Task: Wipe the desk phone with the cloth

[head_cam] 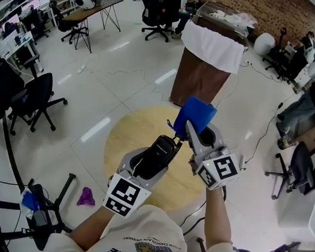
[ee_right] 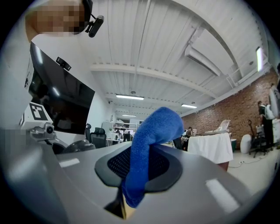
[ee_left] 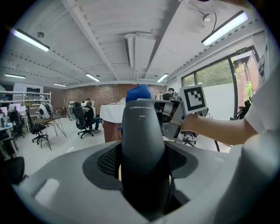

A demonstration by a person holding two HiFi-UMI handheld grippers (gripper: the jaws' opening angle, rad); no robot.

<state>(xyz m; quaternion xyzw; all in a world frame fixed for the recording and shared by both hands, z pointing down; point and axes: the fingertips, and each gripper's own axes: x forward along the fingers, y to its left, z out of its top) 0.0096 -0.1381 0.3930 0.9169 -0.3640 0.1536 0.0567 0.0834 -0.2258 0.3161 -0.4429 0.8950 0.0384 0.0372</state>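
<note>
My left gripper [head_cam: 152, 162] is shut on a black phone handset [head_cam: 159, 152], held in the air over a round wooden table [head_cam: 126, 139]. In the left gripper view the handset [ee_left: 142, 148] stands upright between the jaws and fills the middle. My right gripper [head_cam: 197, 133] is shut on a blue cloth [head_cam: 194, 114], which sticks up past its fingertips, just right of the handset's far end. In the right gripper view the cloth [ee_right: 150, 144] folds over from between the jaws. The phone's base shows in no view.
A brown bin with a white liner [head_cam: 210, 51] stands beyond the table. Black office chairs [head_cam: 35, 100] are at the left and one [head_cam: 296, 168] at the right. A purple scrap [head_cam: 86, 198] lies on the floor. People sit at desks in the background.
</note>
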